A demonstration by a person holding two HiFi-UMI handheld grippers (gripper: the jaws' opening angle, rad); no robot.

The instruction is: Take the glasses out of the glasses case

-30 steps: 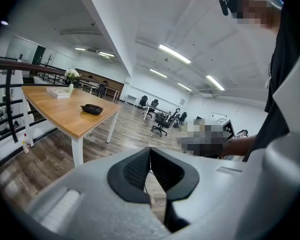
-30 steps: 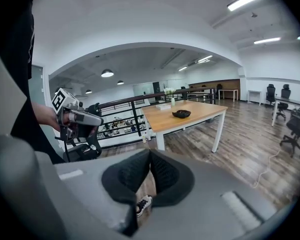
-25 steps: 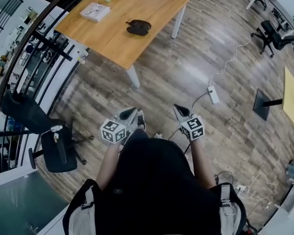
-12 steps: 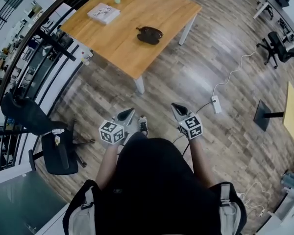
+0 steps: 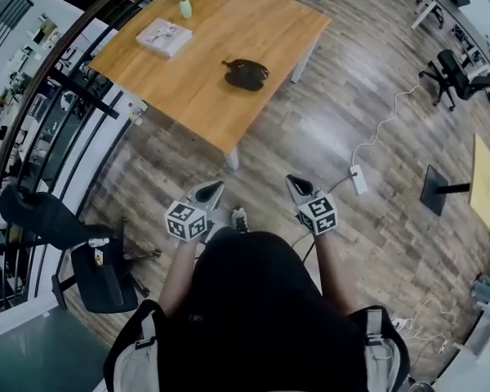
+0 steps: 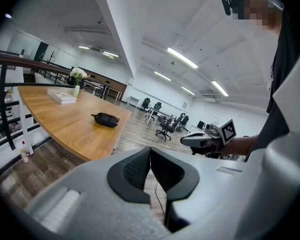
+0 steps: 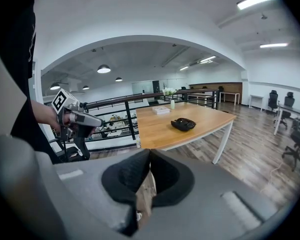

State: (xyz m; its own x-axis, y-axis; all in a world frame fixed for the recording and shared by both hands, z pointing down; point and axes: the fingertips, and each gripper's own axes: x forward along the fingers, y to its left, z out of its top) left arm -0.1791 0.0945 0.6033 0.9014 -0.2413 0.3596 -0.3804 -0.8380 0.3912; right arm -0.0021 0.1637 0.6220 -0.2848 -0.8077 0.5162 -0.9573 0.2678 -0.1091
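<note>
The room is an open office with a wood-plank floor. One wooden counter (image 5: 188, 72) stands ahead of me beside a dark railing. I am standing on the floor, well apart from the counter's near edge.

Status of the claws:
- The left claw (image 5: 215, 189) is closed, pads meeting, with nothing between them. The left gripper view confirms this (image 6: 150, 150).
- The right claw (image 5: 296, 184) is closed and empty in the same way (image 7: 150, 153).
- I hold both at waist level, side by side, tips aimed at the counter. I judge this to be a carrying posture for the approach, as no reach is possible from here.

Position of the task object:
- The glasses case (image 5: 246, 73) lies on the counter, closer to its right edge than to its left, with bare wood all round it.
- A white book (image 5: 164, 37) and a small vase (image 5: 184, 7) sit toward the far left corner, well apart from the case, so they should not obstruct access.

Orientation: the case is a dark oval lying flat. Its long axis runs roughly along the near edge, across my line of approach. It appears shut. I cannot tell which side carries the hinge. The glasses are not visible.
</note>
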